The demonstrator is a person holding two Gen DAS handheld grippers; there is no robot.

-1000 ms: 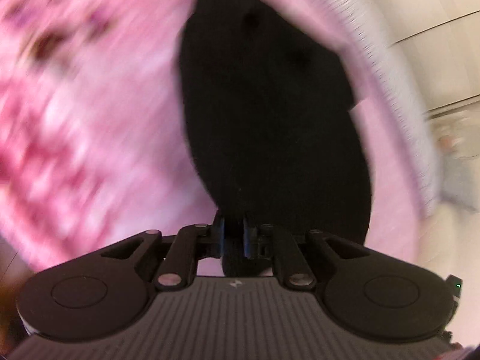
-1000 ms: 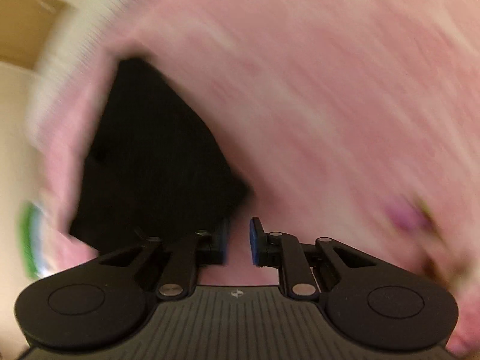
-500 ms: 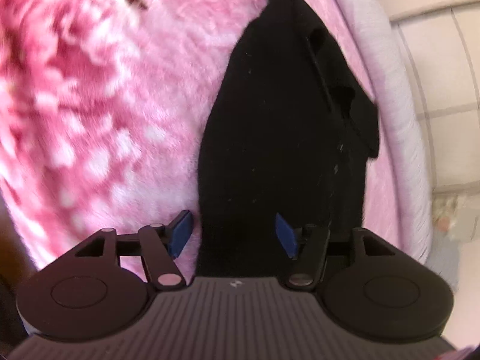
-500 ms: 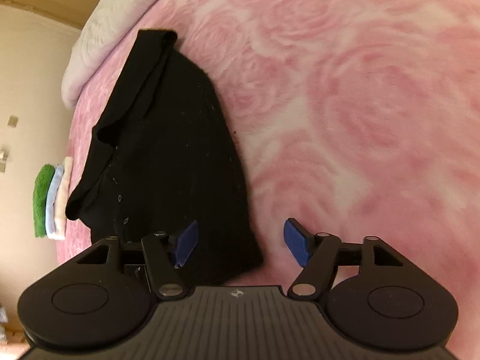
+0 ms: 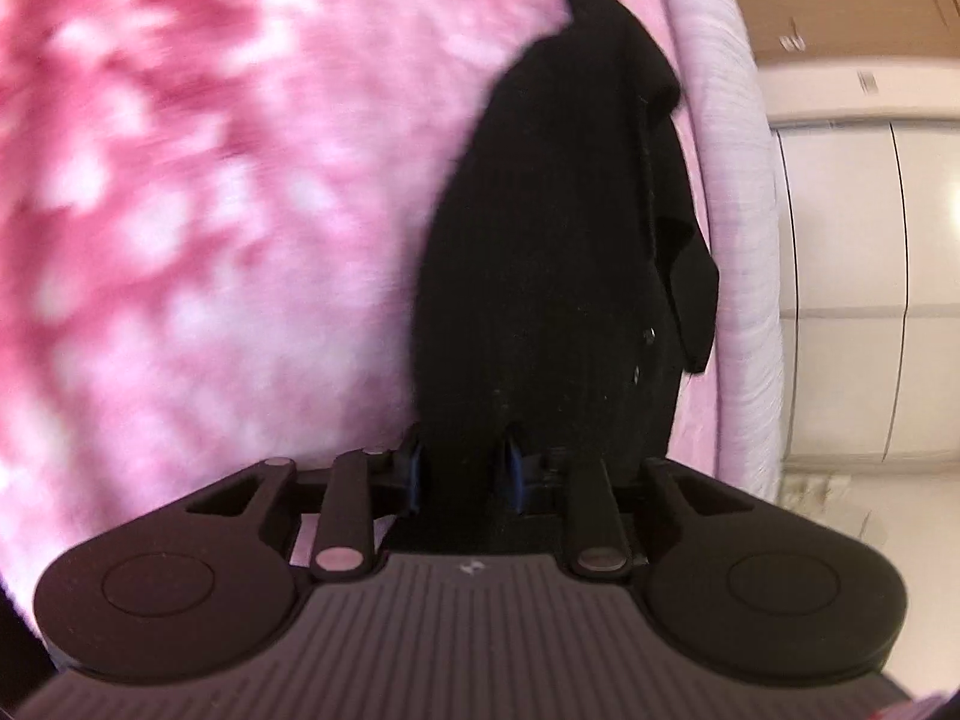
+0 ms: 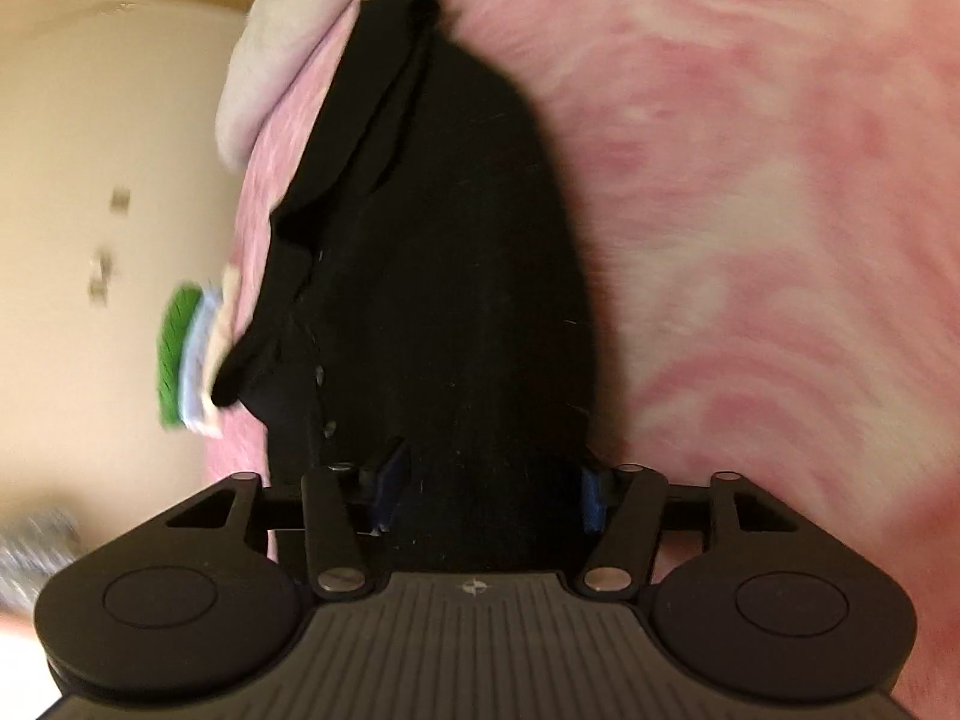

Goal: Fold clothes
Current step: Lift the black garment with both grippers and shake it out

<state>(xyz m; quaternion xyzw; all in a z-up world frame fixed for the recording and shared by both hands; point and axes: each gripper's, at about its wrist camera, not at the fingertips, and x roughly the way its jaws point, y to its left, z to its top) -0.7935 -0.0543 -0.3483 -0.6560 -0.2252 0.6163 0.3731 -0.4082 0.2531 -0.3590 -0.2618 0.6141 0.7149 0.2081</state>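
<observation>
Left wrist view: one black garment (image 5: 558, 240) lies lengthwise on the pink bed (image 5: 210, 210), stretching away from the left tongs (image 5: 462, 468), which have just narrowed and pinch its near edge.

Right wrist view: the same garment (image 6: 456, 252) runs away from the right tongs (image 6: 489, 492), which have just been closing, cloth between them. One stack of folded cloths (image 6: 186, 348) sits beyond.

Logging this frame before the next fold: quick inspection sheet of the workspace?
Surface: pink floral blanket, pale bedding edge beyond it.
Job's things: black garment lying lengthwise, near end at both grippers.
Clutter: small stack of folded cloths, green outermost, at blanket edge.
Grippers: left gripper and right gripper have just been closing, garment hem between the fingers; grip not confirmed.
Cables: nothing seen.
Surroundings: pale walls, white panelling; blurred.
</observation>
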